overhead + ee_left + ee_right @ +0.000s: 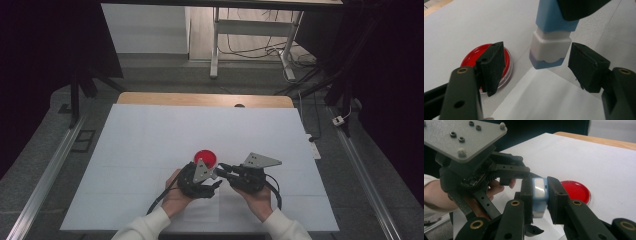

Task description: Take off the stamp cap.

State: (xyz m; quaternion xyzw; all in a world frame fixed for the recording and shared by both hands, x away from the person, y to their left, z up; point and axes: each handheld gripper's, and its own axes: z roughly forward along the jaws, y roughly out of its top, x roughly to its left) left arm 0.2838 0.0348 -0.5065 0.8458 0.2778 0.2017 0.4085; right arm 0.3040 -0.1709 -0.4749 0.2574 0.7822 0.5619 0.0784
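Right gripper [540,202] clamps blue-white stamp [539,195]; left gripper [536,65] fingers apart around its end.
Left gripper view: white cap between untouching pads, red dish [509,62] at 9 o'clock on worktop [150,130]; high view hides stamp.

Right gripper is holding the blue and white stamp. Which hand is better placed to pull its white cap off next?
Left, probably. The right gripper is shut on the blue body of the stamp, so it is busy. The left gripper has its fingers either side of the white cap, not yet touching it.
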